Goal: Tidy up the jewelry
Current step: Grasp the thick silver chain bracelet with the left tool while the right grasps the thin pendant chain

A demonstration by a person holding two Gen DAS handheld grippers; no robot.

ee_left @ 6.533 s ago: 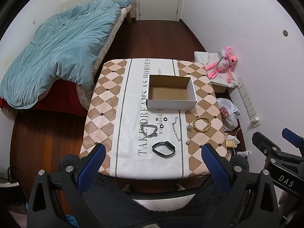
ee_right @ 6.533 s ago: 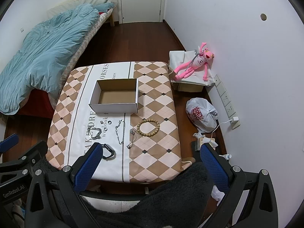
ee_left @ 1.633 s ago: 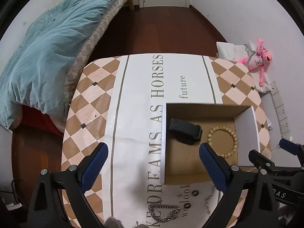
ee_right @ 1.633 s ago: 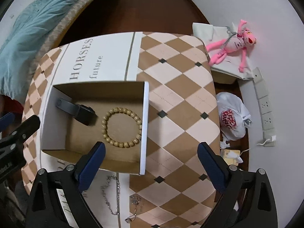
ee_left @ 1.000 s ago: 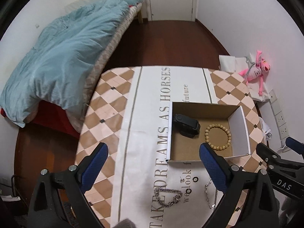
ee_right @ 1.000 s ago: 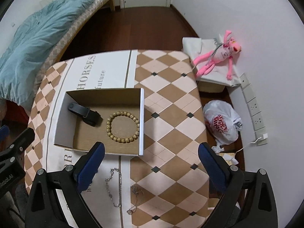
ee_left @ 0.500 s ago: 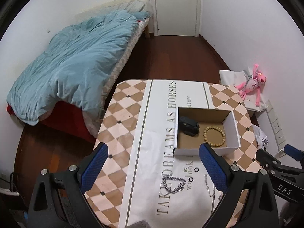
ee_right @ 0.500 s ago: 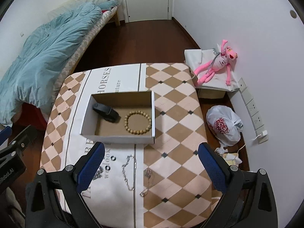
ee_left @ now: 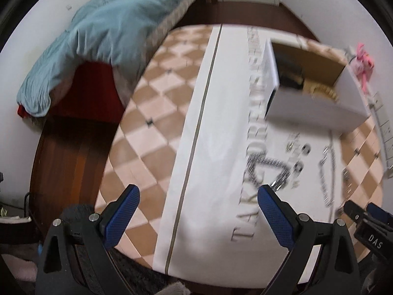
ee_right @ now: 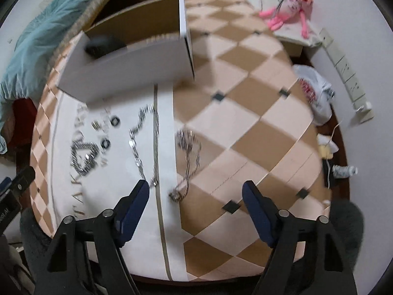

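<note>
Both claws empty, jaws apart; right claw, jaws just been closing, hangs above thin chain for pickup. Left claw near thick chain. Box on worktop holds sorted pieces.

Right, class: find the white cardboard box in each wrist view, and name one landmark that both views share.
Left wrist view: white box at upper right, on the tablecloth.
Right wrist view: white box at upper left, above the silver chains.
Shared landmark: the pink plush toy, off the table's far right side in both.
</note>
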